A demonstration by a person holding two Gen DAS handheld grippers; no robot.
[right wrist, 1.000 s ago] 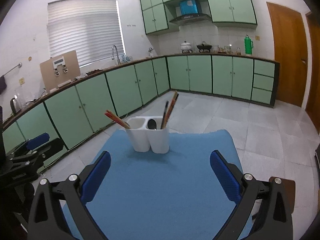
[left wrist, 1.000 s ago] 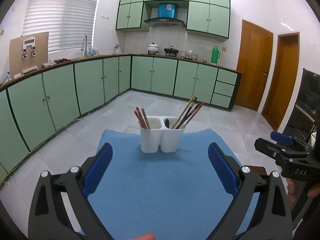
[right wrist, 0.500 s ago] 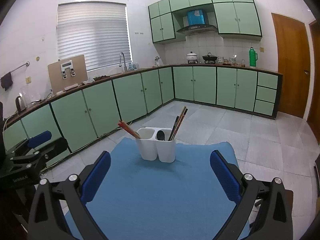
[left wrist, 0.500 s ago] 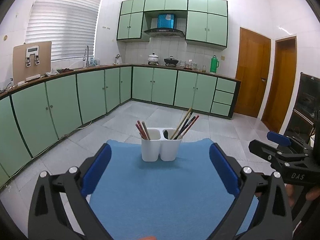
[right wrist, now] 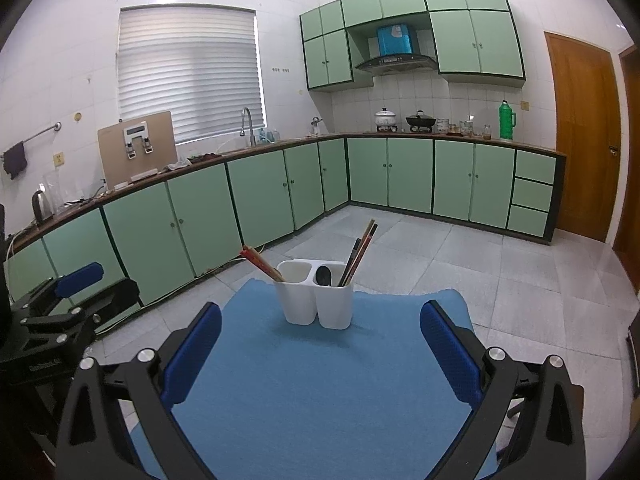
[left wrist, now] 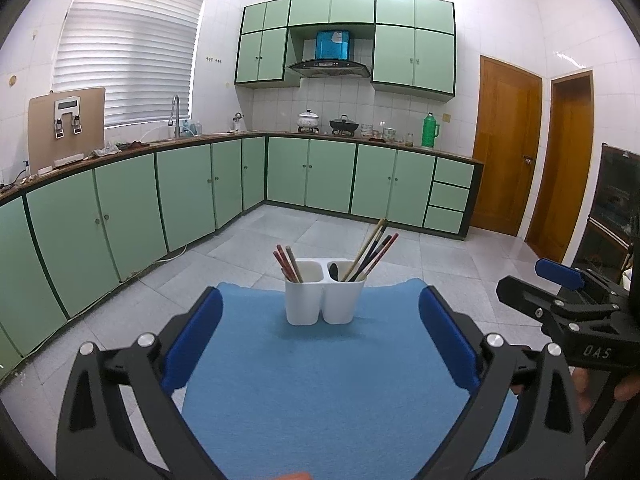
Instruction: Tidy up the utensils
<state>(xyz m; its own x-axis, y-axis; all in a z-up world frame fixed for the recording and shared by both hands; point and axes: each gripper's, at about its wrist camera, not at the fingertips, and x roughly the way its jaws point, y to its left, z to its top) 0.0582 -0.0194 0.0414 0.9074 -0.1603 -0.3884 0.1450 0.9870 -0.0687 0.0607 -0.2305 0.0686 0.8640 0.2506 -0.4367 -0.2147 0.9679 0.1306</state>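
Left claw [left wrist: 320, 340] hangs wide apart, gripping nothing, above the blue mat [left wrist: 320, 380] covering the counter. Dead ahead, the white two-cup holder [left wrist: 325, 296] stands upright at the mat's far end: red chopsticks [left wrist: 286, 264] lean in its left cup, mixed chopsticks [left wrist: 372, 250] and a dark spoon [right wrist: 323, 275] fill the right. Right claw [right wrist: 320, 340] gapes wide too, empty.
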